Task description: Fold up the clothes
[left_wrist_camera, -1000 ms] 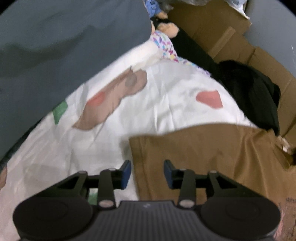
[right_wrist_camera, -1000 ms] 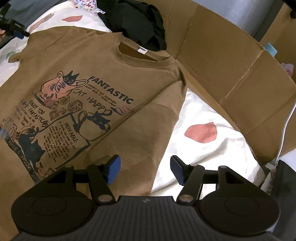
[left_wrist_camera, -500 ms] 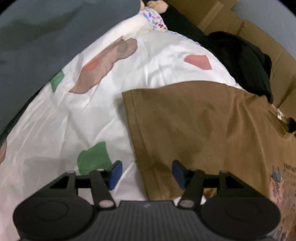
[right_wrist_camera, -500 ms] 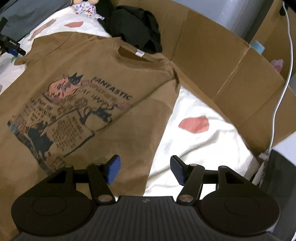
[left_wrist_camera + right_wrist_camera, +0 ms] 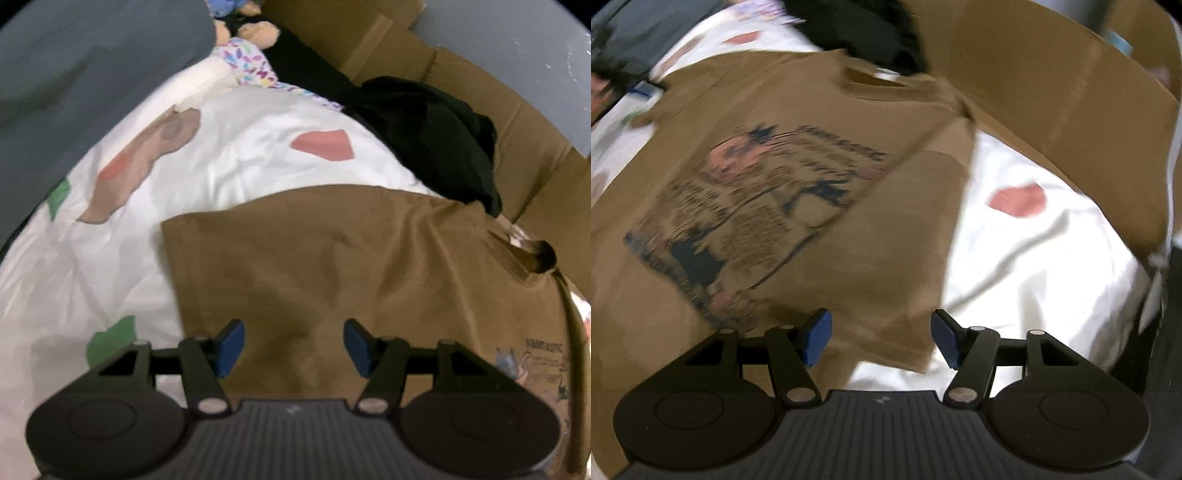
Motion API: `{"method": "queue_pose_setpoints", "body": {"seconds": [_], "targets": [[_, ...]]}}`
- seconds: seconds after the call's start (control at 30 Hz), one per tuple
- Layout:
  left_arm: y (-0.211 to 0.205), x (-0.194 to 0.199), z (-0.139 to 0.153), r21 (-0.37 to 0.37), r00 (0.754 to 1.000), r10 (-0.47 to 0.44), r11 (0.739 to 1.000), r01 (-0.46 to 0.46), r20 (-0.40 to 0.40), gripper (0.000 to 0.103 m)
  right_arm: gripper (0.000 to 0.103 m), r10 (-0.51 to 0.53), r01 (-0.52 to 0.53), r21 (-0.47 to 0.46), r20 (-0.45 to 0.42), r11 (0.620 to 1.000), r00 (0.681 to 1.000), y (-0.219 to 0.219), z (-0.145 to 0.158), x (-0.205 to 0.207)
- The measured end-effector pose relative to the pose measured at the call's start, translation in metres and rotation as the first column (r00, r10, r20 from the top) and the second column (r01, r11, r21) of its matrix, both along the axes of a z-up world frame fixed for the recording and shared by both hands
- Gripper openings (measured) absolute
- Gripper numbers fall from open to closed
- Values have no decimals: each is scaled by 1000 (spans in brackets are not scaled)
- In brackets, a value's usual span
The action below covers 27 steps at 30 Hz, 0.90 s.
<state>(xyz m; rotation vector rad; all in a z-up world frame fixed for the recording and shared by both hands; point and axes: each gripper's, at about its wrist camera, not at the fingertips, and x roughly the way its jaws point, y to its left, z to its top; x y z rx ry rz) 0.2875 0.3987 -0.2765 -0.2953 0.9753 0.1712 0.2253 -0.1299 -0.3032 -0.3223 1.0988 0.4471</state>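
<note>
Left wrist view: left gripper now over the shirt's sleeve, blue pads wide apart, nothing between them; half a second ago sat at the sleeve hem, one pad over the sheet, and a second ago showed far less brown cloth. Brown T-shirt spread flat on the white patterned bedsheet, sleeve edge toward the left, collar off to the right near the black clothes heaped against the cardboard. Grey pillow upper left, soft toy at the top. Gripper level, low, aimed along the sleeve toward the bed's far end; contact with cloth not clear. Right wrist view: heavily blurred, unlike the sharper earlier frames, so fast motion likely; right gripper shifted nearer the shirt's other sleeve and side edge, pads apart and empty. Shirt print-side up, sleeves out, no fold visible; sheet bare to the right, cardboard beyond. Left gripper just visible at the far sleeve, upper left. Reading: both grippers closing on opposite sleeves, shirt lying unfolded; probably lining up for grips on the sleeves or edges.
</note>
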Motion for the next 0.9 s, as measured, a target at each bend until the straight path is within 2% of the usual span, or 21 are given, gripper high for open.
{"method": "queue_pose_setpoints", "body": {"seconds": [0.13, 0.2, 0.43, 0.53, 0.6, 0.8, 0.9], "targets": [[-5, 0, -2, -9, 1000, -23, 1000, 23, 1, 63, 61, -97, 99, 39, -44, 994, 994, -26, -14, 9], [-5, -1, -3, -9, 1000, -27, 1000, 27, -2, 63, 52, -140, 145, 66, -74, 987, 987, -35, -20, 13], [1, -6, -11, -18, 1000, -16, 1000, 16, -18, 64, 48, -166, 186, 110, -163, 976, 973, -41, -39, 20], [0, -7, -12, -22, 1000, -22, 1000, 21, -22, 64, 31, -168, 197, 126, -210, 972, 963, -42, -45, 23], [-1, -7, -12, -22, 999, -32, 999, 32, -23, 64, 7, -161, 190, 113, -229, 975, 960, -42, -45, 25], [-7, -4, -9, -28, 999, -49, 998, 49, -14, 64, 3, -108, 125, 62, -217, 990, 970, -41, -22, 33], [-13, -3, -7, -31, 998, -56, 998, 56, -7, 64, 3, -127, 133, 20, -179, 991, 976, -53, -10, 40]]}}
